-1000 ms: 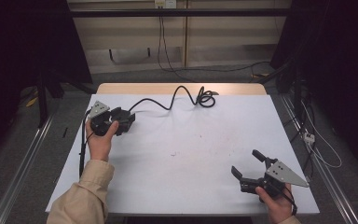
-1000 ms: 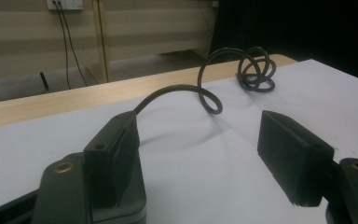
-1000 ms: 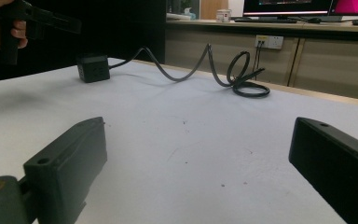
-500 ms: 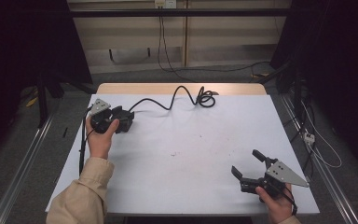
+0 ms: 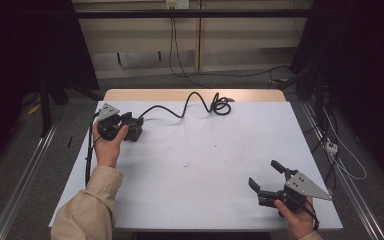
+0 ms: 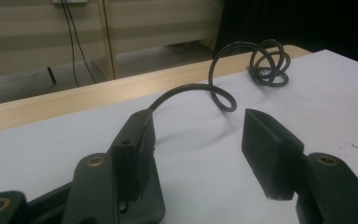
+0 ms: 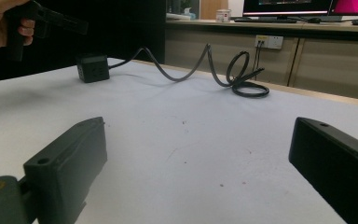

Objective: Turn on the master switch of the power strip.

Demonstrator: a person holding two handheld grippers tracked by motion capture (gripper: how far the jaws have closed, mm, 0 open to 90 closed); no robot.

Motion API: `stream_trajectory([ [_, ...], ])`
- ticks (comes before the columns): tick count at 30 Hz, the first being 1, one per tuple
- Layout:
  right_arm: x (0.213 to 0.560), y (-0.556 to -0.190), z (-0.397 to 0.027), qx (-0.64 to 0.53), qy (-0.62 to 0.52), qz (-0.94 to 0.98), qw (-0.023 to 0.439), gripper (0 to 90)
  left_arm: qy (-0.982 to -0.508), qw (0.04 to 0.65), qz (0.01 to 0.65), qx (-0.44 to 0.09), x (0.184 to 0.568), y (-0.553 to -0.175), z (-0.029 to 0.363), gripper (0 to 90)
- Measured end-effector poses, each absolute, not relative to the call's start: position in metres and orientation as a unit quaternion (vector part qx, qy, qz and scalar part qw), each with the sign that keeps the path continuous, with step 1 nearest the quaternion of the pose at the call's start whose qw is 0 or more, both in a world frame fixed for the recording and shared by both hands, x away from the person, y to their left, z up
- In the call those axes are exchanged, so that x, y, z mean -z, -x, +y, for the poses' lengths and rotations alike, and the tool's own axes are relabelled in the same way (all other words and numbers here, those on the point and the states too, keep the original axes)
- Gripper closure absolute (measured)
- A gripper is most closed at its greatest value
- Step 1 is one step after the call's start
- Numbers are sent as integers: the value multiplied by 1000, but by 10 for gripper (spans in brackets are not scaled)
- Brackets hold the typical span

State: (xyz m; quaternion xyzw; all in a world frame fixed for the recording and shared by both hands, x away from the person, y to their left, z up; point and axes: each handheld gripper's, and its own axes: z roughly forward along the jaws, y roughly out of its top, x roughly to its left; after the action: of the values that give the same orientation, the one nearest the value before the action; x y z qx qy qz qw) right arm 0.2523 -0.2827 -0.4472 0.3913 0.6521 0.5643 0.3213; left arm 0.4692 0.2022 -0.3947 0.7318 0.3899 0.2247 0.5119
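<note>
A small black cube-shaped power block [image 5: 132, 129] sits on the white counter [image 5: 205, 170] at the upper left of the high view, its black cord [image 5: 185, 106] looping toward the far edge and ending in a coil [image 5: 221, 106]. The left tongs [image 5: 130, 121] stand at the block, jaws parted and just now closing, no pad seen pressing on it. The right tongs [image 5: 265, 176], lower right, rest well apart from the block, jaws wide with nothing between them.

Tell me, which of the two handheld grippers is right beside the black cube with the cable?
The left gripper, at the table's far left: the black cube sits by its jaws. The right gripper is at the near right corner, nothing near it.
</note>
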Motion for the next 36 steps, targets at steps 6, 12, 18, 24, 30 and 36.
stream_trajectory([
  [6, 447, -252, -283, -564, -391, 653, 320, 39, -732, 510, 392, -225, 396, -472, 203, 468],
  [12, 447, -252, -283, -563, -390, 654, 320, 39, -731, 509, 395, -226, 397, -474, 204, 487],
  [18, 447, -253, -282, -564, -388, 656, 318, 39, -731, 506, 399, -225, 399, -477, 205, 510],
  [24, 447, -252, -283, -565, -390, 655, 318, 39, -733, 504, 399, -225, 398, -480, 204, 544],
  [30, 447, -253, -283, -566, -388, 656, 315, 39, -731, 501, 404, -228, 397, -483, 206, 568],
  [36, 446, -253, -283, -567, -387, 654, 316, 39, -730, 501, 407, -223, 399, -485, 207, 598],
])
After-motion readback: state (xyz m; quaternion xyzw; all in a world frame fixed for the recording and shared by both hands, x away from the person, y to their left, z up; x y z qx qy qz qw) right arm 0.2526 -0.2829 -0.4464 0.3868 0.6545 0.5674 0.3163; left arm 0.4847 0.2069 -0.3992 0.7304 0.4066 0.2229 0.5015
